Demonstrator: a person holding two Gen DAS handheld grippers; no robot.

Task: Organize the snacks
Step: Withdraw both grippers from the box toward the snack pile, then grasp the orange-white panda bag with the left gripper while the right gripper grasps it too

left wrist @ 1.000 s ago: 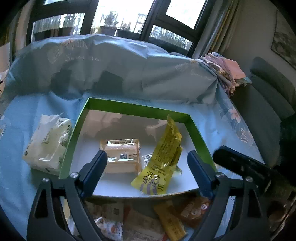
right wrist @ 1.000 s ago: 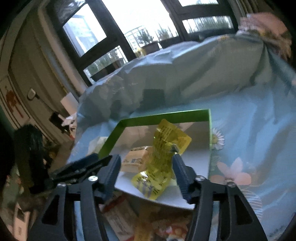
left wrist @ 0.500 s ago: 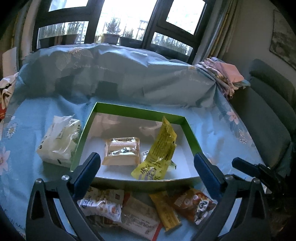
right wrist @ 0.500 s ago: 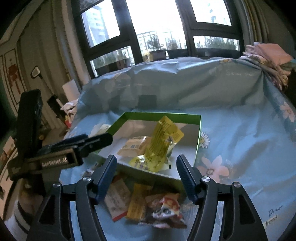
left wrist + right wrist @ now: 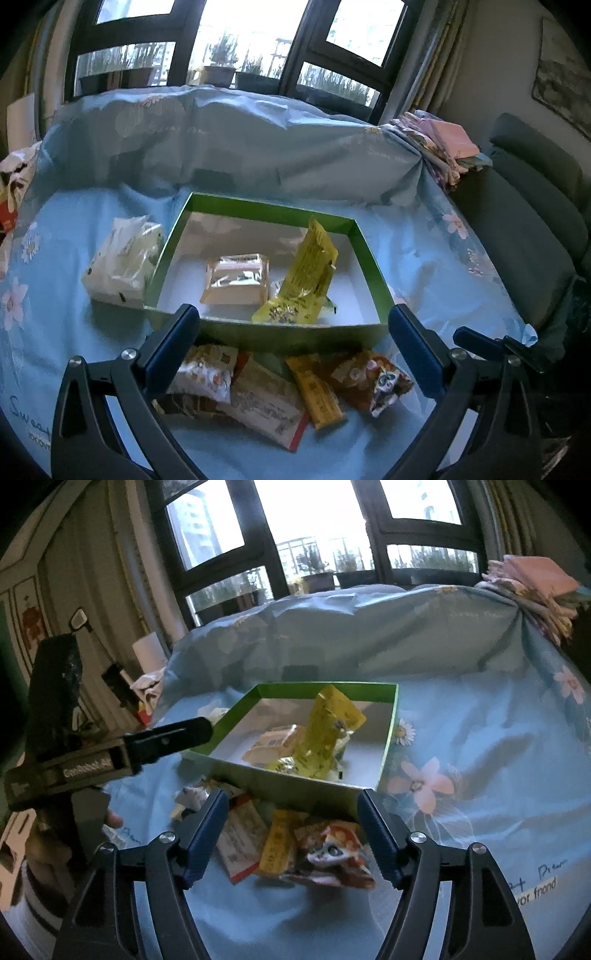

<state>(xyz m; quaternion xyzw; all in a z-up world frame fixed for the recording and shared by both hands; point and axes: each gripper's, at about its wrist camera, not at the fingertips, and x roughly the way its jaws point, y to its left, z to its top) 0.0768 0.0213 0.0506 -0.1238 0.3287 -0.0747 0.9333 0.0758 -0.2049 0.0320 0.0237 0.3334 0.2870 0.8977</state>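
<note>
A green-walled box (image 5: pixel 273 212) with a white floor sits on the blue flowered cloth. Inside it, a yellow packet (image 5: pixel 306 273) leans upright beside a flat beige packet (image 5: pixel 236 278). In front of the box lies a loose pile: a white packet (image 5: pixel 207 373), a pale red-edged packet (image 5: pixel 269 406), a yellow bar (image 5: pixel 316 395) and an orange packet (image 5: pixel 369 376). My left gripper (image 5: pixel 293 314) hangs wide open above the pile, empty. My right gripper (image 5: pixel 291 801) is over the same pile, its jaws opening with nothing held; the orange packet (image 5: pixel 332 853) lies beneath it.
A soft tissue pack (image 5: pixel 122 258) lies against the box's left wall. Behind the box the cloth rises over a high ridge. Folded clothes (image 5: pixel 443 144) are stacked at the back right, beside a grey sofa (image 5: pixel 535 221). A person's hand (image 5: pixel 110 818) holds the left gripper.
Both grippers have drawn back from the box, bringing the snack pile into view under the fingers. The yellow packet stays leaning inside the box. Both pairs of jaws stand wider.
</note>
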